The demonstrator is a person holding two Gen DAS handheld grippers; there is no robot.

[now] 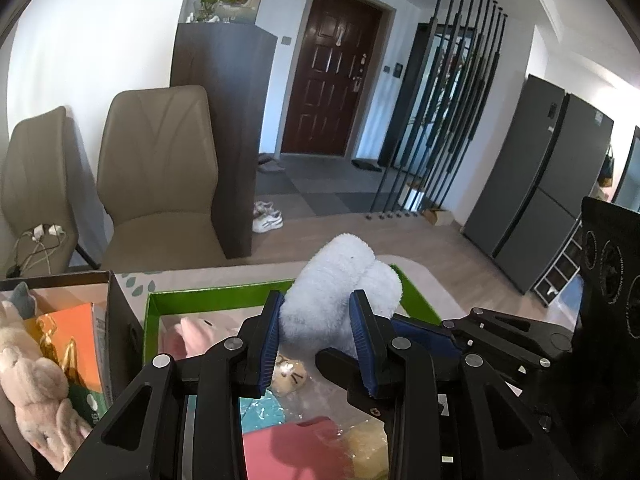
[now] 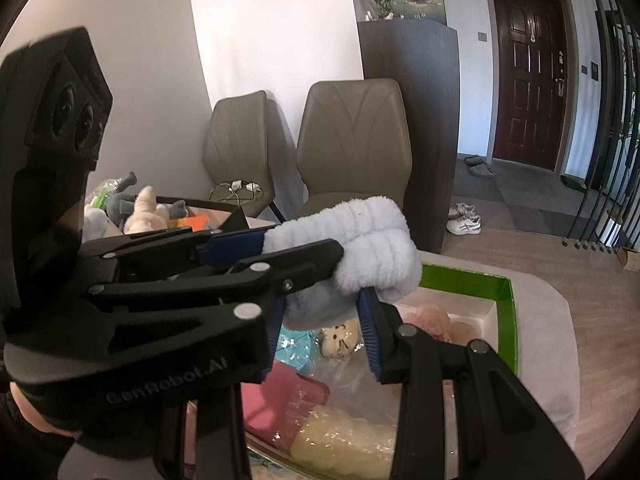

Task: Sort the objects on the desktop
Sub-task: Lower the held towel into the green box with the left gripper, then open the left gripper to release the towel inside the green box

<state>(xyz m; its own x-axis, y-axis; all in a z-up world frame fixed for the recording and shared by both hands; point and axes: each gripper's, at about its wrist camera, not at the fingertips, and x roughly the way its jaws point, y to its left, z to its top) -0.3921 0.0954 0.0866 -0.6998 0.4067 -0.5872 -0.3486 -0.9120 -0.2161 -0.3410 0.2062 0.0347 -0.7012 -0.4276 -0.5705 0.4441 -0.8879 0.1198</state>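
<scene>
A fluffy white plush item [image 1: 340, 292] hangs above the green-rimmed box [image 1: 208, 294]. My left gripper [image 1: 316, 320] is shut on its lower part. My right gripper [image 2: 324, 314] is also shut on the white plush [image 2: 360, 236], gripping it from the other side. In the right wrist view the left gripper [image 2: 304, 248] reaches in from the left and clamps the plush's upper part. Below lie a small cream cat toy [image 1: 289, 376], a pink plush [image 1: 192, 332] and wrapped pink and yellow items [image 1: 296, 448].
A black box [image 1: 120, 320] at the left holds plush animals [image 1: 32, 380] and an orange packet [image 1: 76, 344]. Two beige chairs [image 1: 156, 176] stand beyond the table, beside a dark cabinet [image 1: 228, 128]. The table's far edge [image 2: 560, 304] drops to wooden floor.
</scene>
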